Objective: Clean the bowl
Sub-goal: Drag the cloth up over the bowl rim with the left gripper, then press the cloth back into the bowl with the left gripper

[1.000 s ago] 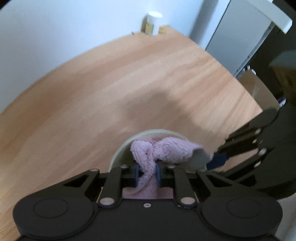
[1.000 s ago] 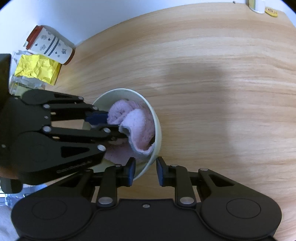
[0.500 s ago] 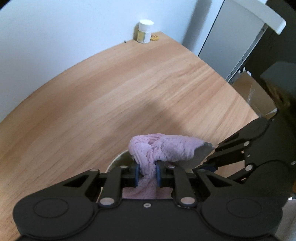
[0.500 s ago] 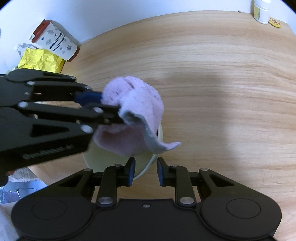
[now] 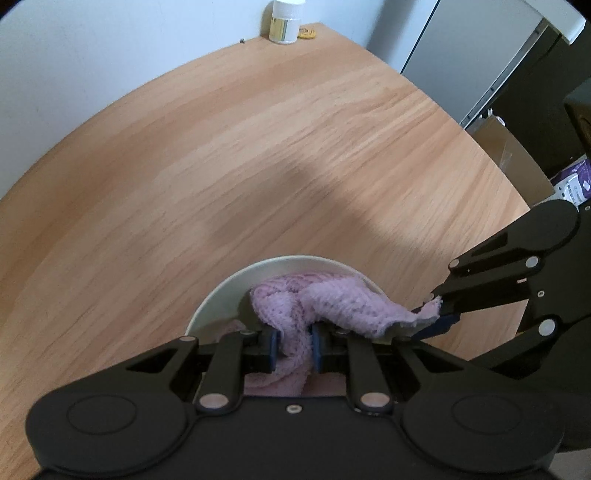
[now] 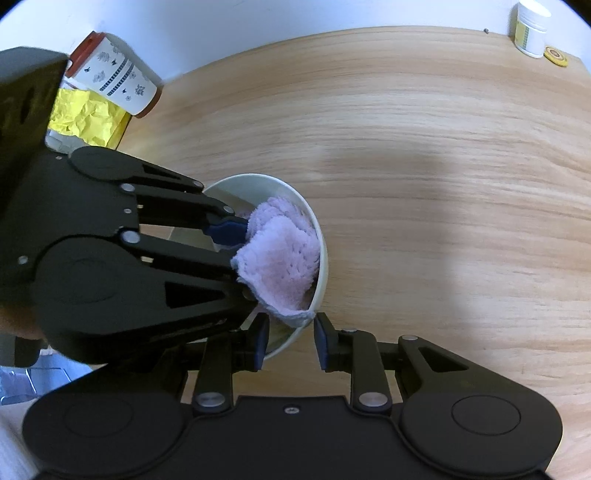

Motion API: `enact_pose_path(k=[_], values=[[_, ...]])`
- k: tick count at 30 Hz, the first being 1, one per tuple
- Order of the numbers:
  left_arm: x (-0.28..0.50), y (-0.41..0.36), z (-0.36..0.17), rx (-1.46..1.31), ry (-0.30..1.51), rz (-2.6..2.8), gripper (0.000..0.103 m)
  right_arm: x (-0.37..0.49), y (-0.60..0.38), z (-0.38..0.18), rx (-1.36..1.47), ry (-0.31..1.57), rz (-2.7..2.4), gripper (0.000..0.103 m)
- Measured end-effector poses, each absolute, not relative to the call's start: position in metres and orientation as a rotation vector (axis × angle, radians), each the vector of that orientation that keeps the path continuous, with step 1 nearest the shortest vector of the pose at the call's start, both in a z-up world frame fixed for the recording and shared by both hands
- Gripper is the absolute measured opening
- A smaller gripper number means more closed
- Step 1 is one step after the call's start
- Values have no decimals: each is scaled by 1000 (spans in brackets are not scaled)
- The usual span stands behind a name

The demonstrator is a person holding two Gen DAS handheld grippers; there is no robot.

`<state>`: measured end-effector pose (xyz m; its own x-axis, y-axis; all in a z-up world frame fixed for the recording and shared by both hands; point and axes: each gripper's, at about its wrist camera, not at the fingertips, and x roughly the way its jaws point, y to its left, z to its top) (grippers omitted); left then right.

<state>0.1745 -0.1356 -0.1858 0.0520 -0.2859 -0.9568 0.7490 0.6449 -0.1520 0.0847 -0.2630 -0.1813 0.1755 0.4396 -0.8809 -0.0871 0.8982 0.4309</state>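
While the left gripper [image 5: 293, 345] is clamped on a bunched pink cloth [image 5: 325, 306], the cloth sits inside the pale bowl [image 5: 221, 295] and presses against its inner wall. Seen from the right wrist camera, the left gripper [image 6: 236, 251] reaches into the bowl [image 6: 320, 266] from the left, with its blue pads [image 6: 225, 230] closed on the cloth [image 6: 280, 254]. One corner of the cloth drapes over the near rim of the bowl and hangs just above the right gripper [image 6: 290, 341]. The right gripper stands with its jaws parted on either side of the bowl's near rim: the left finger lies inside the bowl and the right finger outside. Whether the pads actually touch the rim cannot be told. From the left wrist camera, the right gripper [image 5: 437, 315] appears at the right side of the bowl, its fingertip just beside the trailing cloth corner. The bowl rests on a wooden table [image 6: 443, 166]. At the far table edge stands a small white jar [image 6: 532, 27] with a yellow disc [image 6: 556, 57] just beside it. At the left far edge lie a patterned paper cup [image 6: 118, 81] on its side and crumpled yellow paper [image 6: 86, 118], well apart from the bowl.
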Motion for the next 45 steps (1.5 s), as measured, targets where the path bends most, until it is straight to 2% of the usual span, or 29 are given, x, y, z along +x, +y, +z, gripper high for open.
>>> enact_pose_path(k=[9,22,35,45], values=[[176,-130,-186,543,1316,-793,17,86,-259,-176,255,1342,379,30],[157,-117,-133,705,1155,-739,17,86,-257,-176,259,1346,385,30],[159,-119,-140,689,1161,-778,18,86,-258,-176,248,1359,388,30],[164,-118,-166,642,1224,-793,18,87,-262,-176,279,1368,381,30]])
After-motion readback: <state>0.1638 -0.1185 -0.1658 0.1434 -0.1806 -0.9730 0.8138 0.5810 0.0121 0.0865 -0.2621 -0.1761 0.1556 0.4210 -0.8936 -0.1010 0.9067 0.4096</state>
